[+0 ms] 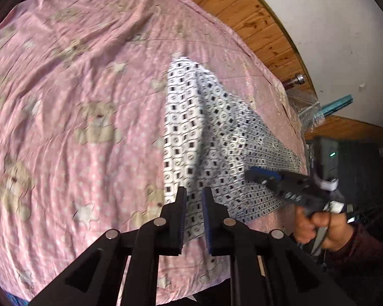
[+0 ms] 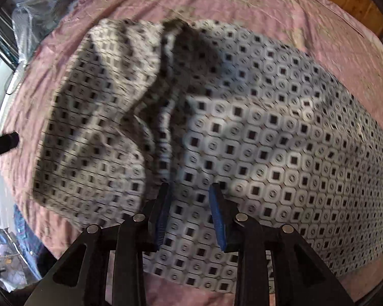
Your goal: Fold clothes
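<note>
- White cloth with black square-and-circle print (image 2: 242,137) lies rumpled on the pink bear-and-star patterned bed sheet (image 1: 71,89).
- Left gripper (image 1: 194,199): jaws slightly apart over the cloth's near edge, holding nothing.
- Right gripper (image 2: 190,196): jaws spread above the cloth, empty; a hand (image 1: 316,227) holds it.

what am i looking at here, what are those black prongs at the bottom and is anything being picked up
Each picture comes from a camera mounted on a hand-held gripper, looking along its two fingers; a person holds one in each hand. The black prongs are those fingers. One view shows the left gripper, the other the right gripper. The left view also catches the person's hand holding the right tool. A patterned white garment lies crumpled on a pink bedsheet with bears and stars. Both grippers' jaws stand apart above the cloth; nothing looks clamped.
</note>
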Tool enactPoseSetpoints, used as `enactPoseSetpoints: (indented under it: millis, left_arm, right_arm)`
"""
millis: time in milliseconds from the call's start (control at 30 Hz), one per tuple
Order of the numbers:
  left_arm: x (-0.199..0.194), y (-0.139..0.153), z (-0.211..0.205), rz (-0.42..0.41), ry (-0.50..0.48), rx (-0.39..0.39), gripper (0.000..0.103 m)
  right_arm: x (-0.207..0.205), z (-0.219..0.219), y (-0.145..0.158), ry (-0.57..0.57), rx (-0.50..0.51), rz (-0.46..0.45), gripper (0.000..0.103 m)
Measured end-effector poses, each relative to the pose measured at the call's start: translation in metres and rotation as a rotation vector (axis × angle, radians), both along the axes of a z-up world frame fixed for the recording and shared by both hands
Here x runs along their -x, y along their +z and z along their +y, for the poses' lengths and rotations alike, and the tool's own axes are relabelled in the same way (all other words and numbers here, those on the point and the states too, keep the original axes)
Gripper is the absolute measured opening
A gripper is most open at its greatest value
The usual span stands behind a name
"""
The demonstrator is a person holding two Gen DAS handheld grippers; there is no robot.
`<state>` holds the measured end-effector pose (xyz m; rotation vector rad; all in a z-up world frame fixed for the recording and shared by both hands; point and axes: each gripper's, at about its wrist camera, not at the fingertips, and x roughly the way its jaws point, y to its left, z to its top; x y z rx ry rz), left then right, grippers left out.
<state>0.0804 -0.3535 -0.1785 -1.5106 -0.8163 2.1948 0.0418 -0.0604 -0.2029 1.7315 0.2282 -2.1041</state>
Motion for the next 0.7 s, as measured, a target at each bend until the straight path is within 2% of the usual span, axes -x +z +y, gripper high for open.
enactPoseSetpoints:
  millis: [67,133,200,233,267,300,333,433,500,567,667,700]
  left_arm:
    - [0.023,0.003,0.022,0.026,-0.070,-0.009,0.015]
    - [0.040,-0.008,0.053,0.002,-0.120,-0.049,0.016]
    - [0.052,-0.023,0.086,-0.044,-0.173,-0.069,0.016]
    - [0.050,-0.036,0.100,-0.089,-0.187,0.003,0.017]
    - [0.049,-0.048,0.114,-0.131,-0.197,0.073,0.017]
    - [0.040,-0.048,0.117,-0.126,-0.167,0.105,0.012]
    - [0.032,-0.049,0.120,-0.124,-0.138,0.137,0.017]
    - [0.029,-0.037,0.132,-0.189,-0.069,0.216,0.018]
    - [0.034,-0.021,0.150,-0.165,-0.045,0.221,0.020]
    - [0.039,-0.005,0.168,-0.141,-0.024,0.227,0.023]
    - [0.061,0.003,0.225,-0.140,-0.085,0.235,0.025]
    - [0.069,0.003,0.246,-0.145,-0.109,0.234,0.025]
  right_arm:
    - [0.005,0.021,0.012,-0.040,0.043,-0.027,0.025]
    - [0.015,0.053,0.036,-0.083,0.109,0.014,0.032]
    - [0.029,0.107,0.055,-0.176,0.137,0.056,0.039]
    - [0.035,0.139,0.063,-0.234,0.147,0.072,0.042]
    - [0.041,0.178,0.068,-0.306,0.150,0.090,0.045]
    - [0.046,0.221,0.070,-0.389,0.152,0.109,0.046]
    - [0.045,0.269,0.069,-0.477,0.140,0.130,0.050]
    - [0.036,0.412,0.065,-0.734,0.076,0.176,0.054]
    - [0.029,0.486,0.056,-0.847,0.039,0.190,0.055]
    - [0.025,0.532,0.042,-0.866,0.007,0.176,0.058]
    - [0.024,0.551,0.009,-0.793,0.039,0.119,0.059]
    - [0.023,0.548,0.005,-0.759,0.049,0.141,0.061]
